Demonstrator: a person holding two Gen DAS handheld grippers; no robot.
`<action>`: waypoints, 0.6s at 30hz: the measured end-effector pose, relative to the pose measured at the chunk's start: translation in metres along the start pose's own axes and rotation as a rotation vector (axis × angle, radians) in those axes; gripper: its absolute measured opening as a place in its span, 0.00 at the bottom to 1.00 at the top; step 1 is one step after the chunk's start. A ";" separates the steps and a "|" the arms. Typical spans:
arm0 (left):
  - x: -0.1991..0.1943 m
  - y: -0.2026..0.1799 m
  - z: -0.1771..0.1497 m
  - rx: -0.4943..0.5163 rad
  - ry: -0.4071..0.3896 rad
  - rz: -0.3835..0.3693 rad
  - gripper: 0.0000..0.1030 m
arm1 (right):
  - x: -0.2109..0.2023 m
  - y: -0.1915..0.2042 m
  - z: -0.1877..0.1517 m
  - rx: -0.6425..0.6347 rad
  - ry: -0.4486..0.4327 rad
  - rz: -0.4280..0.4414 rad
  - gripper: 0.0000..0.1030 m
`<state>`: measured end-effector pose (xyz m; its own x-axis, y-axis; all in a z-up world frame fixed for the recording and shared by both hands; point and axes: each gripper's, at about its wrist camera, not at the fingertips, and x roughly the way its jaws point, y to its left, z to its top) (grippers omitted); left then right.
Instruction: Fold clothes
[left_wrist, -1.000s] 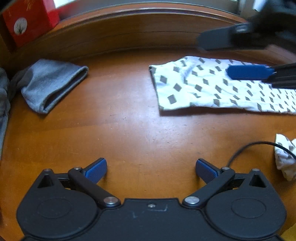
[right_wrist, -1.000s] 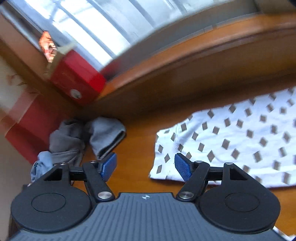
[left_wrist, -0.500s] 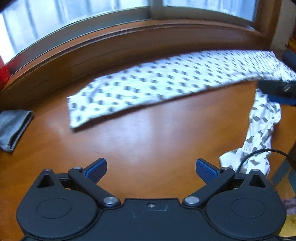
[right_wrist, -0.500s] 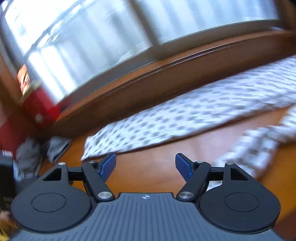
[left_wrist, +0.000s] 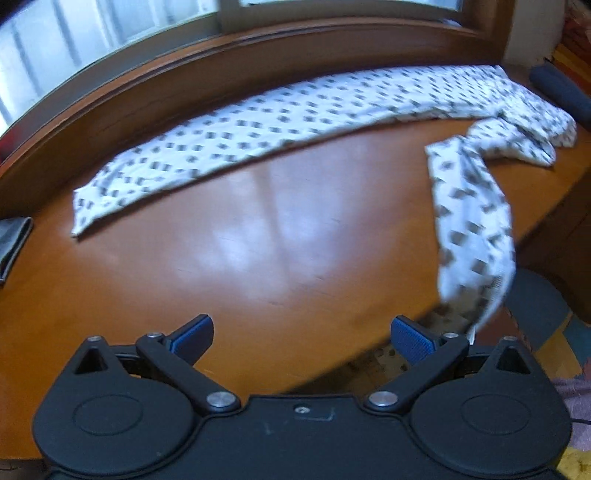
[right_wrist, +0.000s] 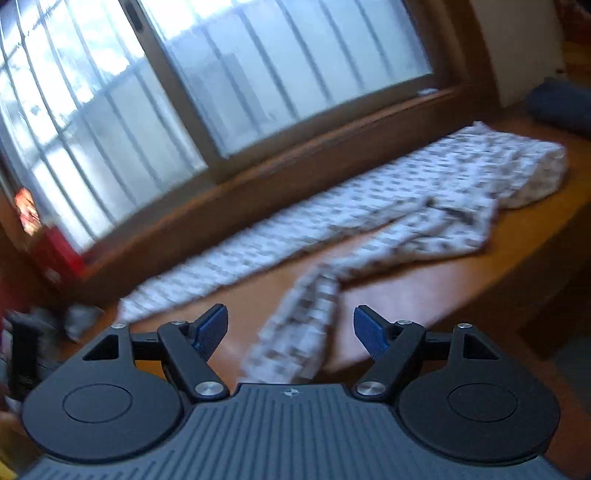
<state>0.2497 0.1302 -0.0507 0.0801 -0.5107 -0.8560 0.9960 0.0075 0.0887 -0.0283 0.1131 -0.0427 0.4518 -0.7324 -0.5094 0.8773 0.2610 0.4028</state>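
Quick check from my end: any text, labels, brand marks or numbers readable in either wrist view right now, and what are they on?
No readable text in either view.
Red box by the window: a pale round mark shows on it, too blurred to read.
Patterned garment: only small grey printed shapes, no lettering.
Right gripper: a small round emblem on its body, too small to read.
Left gripper: only scratches, no label visible.

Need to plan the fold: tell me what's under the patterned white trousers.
The patterned white trousers lie on the wooden table; one leg hangs over its front edge. Whatever sits beneath the fabric is covered.
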 end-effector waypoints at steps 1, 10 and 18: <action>0.000 -0.006 -0.001 0.008 0.005 -0.002 1.00 | 0.004 -0.004 -0.004 -0.005 0.026 -0.005 0.76; 0.002 -0.017 0.002 0.051 0.016 0.032 1.00 | 0.077 0.003 -0.064 -0.097 0.225 0.031 0.74; -0.005 0.004 -0.016 -0.012 0.041 0.106 1.00 | 0.126 0.027 -0.097 -0.188 0.332 0.101 0.08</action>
<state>0.2543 0.1462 -0.0543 0.1861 -0.4711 -0.8622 0.9823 0.0703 0.1736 0.0682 0.0887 -0.1700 0.5382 -0.4617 -0.7051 0.8262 0.4542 0.3332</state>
